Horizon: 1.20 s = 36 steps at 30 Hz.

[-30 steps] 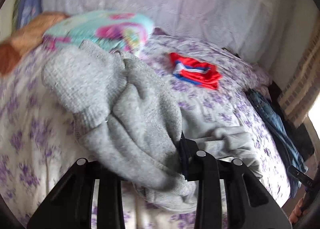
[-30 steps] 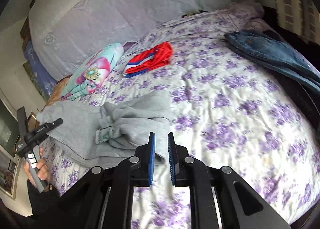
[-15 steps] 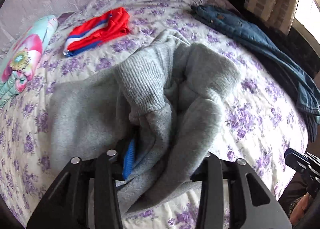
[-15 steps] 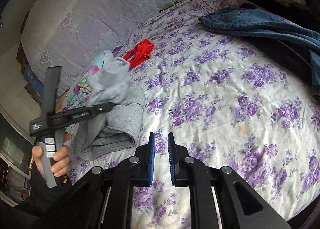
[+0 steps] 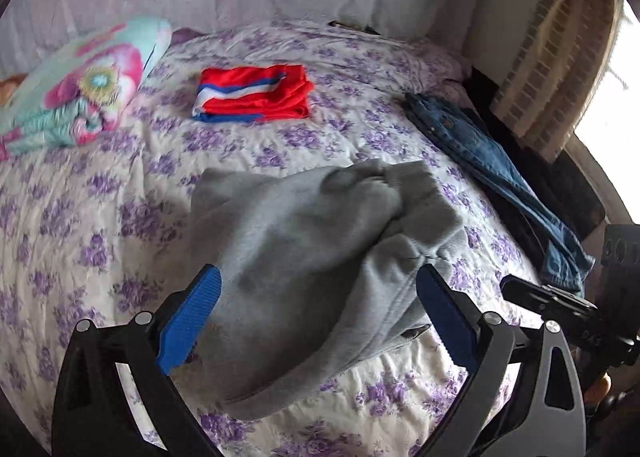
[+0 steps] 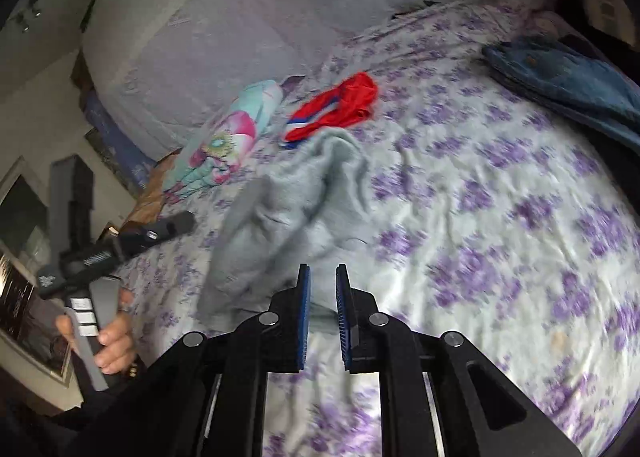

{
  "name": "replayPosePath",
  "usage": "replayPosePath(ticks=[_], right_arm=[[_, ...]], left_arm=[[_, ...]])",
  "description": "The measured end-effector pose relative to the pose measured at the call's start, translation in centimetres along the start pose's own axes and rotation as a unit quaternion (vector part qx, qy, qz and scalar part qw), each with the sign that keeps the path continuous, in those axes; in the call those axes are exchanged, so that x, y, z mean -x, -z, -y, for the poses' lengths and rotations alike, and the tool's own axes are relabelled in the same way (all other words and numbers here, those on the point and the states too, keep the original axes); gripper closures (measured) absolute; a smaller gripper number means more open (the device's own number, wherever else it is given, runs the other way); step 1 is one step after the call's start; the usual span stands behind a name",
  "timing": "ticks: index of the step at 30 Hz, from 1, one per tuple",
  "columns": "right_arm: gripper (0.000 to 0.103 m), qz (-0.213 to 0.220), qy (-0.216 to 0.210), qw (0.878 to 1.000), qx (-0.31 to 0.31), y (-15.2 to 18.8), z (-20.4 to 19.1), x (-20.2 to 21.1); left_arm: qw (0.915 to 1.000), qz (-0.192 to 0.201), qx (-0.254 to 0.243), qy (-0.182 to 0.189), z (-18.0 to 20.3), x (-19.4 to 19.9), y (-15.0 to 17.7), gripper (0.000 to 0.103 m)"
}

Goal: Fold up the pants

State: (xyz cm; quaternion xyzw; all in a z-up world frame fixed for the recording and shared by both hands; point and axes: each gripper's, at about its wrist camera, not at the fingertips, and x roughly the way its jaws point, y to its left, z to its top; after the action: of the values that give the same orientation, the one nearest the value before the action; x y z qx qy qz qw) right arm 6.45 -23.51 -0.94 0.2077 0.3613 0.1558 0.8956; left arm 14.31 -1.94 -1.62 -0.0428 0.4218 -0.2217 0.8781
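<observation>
Grey pants [image 5: 312,253] bunched, axis unclear, left gripper [image 5: 316,317] opening, right gripper [image 6: 322,321] near-closed, empty

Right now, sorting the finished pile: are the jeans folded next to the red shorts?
No, the jeans lie stretched out along the bed's far edge, well apart from the folded red shorts.

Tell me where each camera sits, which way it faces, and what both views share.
Left wrist: on the left gripper, jaws opening around the grey pants, facing across the bed.
Right wrist: on the right gripper, nearly shut and empty, facing the bed; the person's hand shows.
Shared: pants, red shorts, jeans.
</observation>
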Motion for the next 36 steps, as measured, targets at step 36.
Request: replayPosePath(ticks=[36], right_arm=[[0.086,-0.251,0.079,0.954,0.144,-9.2,-11.8,-22.8]], left_arm=[[0.9977,-0.002,0.003,0.067,-2.6,-0.2,4.8,0.006]])
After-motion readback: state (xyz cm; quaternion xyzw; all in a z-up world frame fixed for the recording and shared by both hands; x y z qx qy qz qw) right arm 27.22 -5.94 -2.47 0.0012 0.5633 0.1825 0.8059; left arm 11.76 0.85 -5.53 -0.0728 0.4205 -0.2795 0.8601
